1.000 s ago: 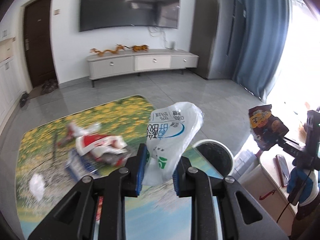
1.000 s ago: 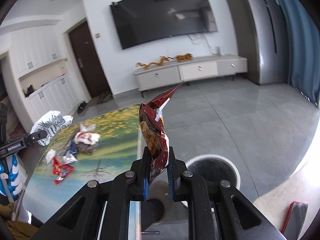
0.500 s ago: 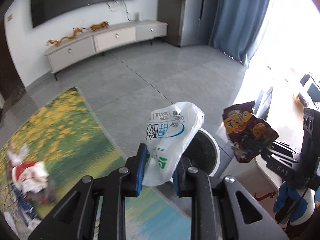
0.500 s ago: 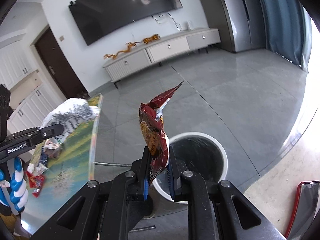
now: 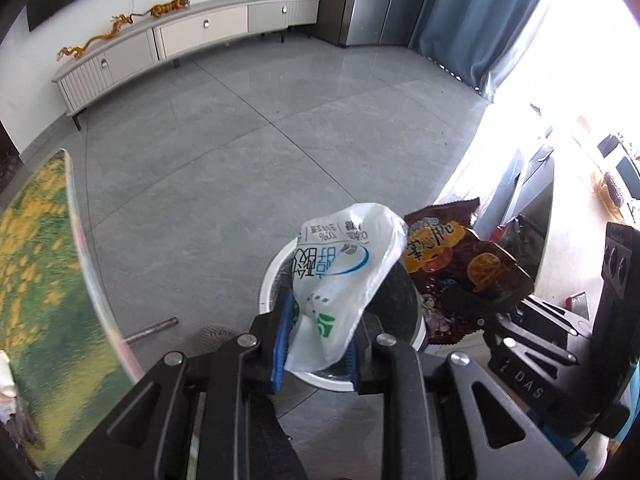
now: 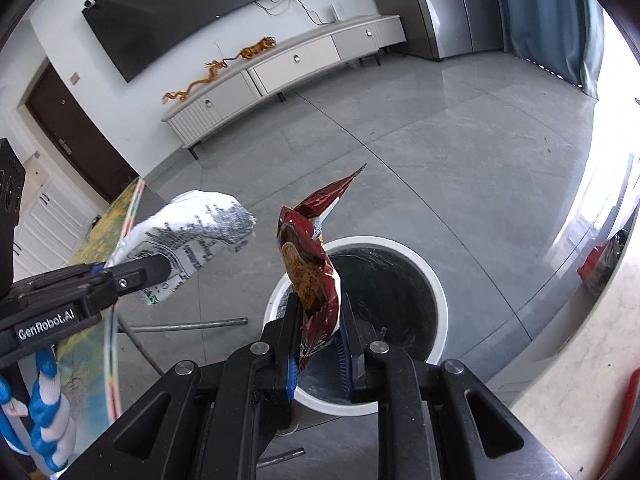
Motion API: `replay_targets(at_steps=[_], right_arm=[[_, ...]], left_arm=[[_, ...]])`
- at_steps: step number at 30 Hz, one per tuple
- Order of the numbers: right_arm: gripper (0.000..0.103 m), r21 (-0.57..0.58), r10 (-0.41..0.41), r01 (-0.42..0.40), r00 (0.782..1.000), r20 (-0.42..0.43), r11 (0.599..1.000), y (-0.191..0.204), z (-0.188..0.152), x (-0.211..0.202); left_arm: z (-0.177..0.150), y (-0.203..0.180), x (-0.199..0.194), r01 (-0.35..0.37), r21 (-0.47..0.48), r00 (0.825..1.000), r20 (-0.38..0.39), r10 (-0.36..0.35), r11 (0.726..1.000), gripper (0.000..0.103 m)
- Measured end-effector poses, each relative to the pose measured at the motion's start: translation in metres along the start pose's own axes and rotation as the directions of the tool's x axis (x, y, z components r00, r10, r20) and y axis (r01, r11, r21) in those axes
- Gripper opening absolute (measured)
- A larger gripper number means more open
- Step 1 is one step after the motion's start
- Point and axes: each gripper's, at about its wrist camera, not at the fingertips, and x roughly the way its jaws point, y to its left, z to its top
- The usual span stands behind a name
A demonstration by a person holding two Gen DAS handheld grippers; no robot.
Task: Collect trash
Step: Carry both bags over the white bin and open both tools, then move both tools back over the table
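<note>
My left gripper (image 5: pixel 318 340) is shut on a white plastic wrapper (image 5: pixel 344 268) with blue and green print, held above the round white trash bin (image 5: pixel 267 280) on the floor. My right gripper (image 6: pixel 318 344) is shut on a dark red snack bag (image 6: pixel 310 264), which stands upright over the same bin (image 6: pixel 438 300). In the left wrist view the red bag (image 5: pixel 460 268) hangs just right of the white wrapper. In the right wrist view the white wrapper (image 6: pixel 192 236) and left gripper (image 6: pixel 132 276) are to the left of the bin.
The glass table with a yellow-green flower print (image 5: pixel 44 264) lies left of the bin, its edge close by, and it also shows in the right wrist view (image 6: pixel 100 240). A metal table leg (image 6: pixel 192 325) runs beside the bin. A TV cabinet (image 5: pixel 180 36) stands at the far wall. Grey tiled floor (image 5: pixel 240 140) surrounds the bin.
Both grippers have moved from above the table to over the trash bin and tilted down, still holding their wrappers. The trash left on the table has passed out of view.
</note>
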Motion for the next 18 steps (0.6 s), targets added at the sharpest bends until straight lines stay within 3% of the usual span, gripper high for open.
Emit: replay_targets(at_steps=[2,4,6,10,18], right_arm=[[0.018,0.003,-0.014,0.014,1.0,-0.01,1.0,0.002,0.002,0.008],[0.034,0.014,-0.039,0.039,0.999,-0.017,0.999,0.001,0.004,0.014],[0.044,0.026,-0.063,0.064,0.998,-0.021,0.998,-0.003,0.003,0.018],[0.047,0.037,-0.098,0.099,0.995,-0.02,0.994,-0.008,0.0,0.015],[0.053,-0.005,-0.107,0.107,0.993,0.054,0.994,0.007,0.002,-0.013]], left_arm=[[0.003,-0.002,0.01,0.024,-0.018,1.0,-0.014,-0.024,1.0,0.024],[0.004,-0.004,0.019,0.041,-0.031,0.999,-0.026,-0.041,0.999,0.024],[0.006,-0.006,0.027,0.055,-0.038,0.998,-0.037,-0.057,0.998,0.026],[0.007,-0.009,0.027,0.078,-0.047,0.997,-0.025,-0.079,0.996,0.038],[0.004,0.001,-0.016,0.058,-0.066,0.996,0.069,-0.053,0.996,0.038]])
